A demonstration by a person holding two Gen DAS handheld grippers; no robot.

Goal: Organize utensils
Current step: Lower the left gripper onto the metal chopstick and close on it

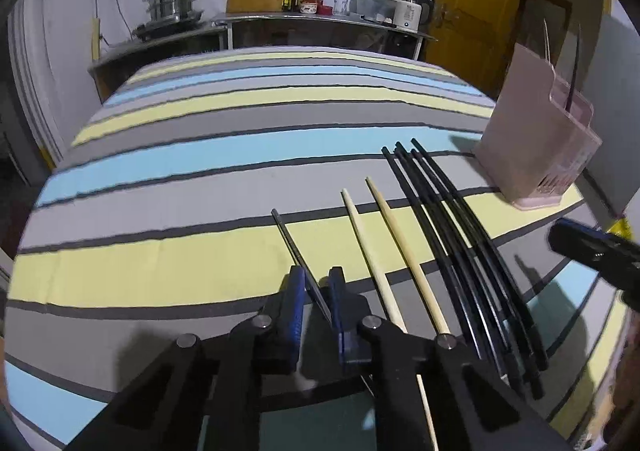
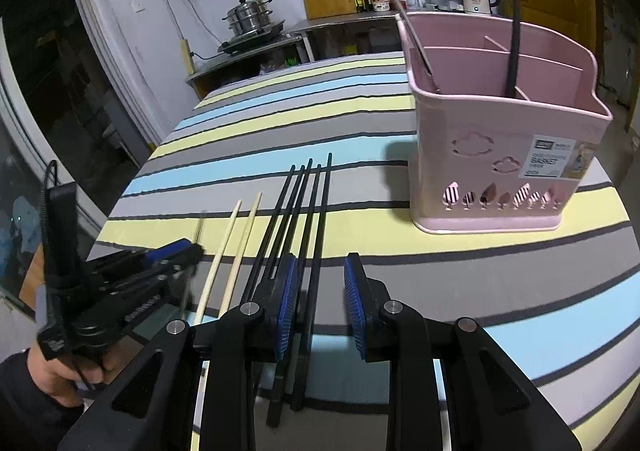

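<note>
At the bottom centre of the left wrist view, the left gripper [image 1: 316, 287] has its blue fingers [image 1: 295, 303] clenched on a thin dark chopstick [image 1: 289, 237]; at the bottom centre of the right wrist view, the right gripper [image 2: 320, 283] is released, fingers [image 2: 285, 303] spread above a bundle of black chopsticks [image 2: 308, 207] lying on the striped table [image 2: 400, 235]; left of these lie two pale chopsticks [image 2: 236, 247]; farther back, upper right, the pink basket [image 2: 496, 155] stands upright holding two utensils
</note>
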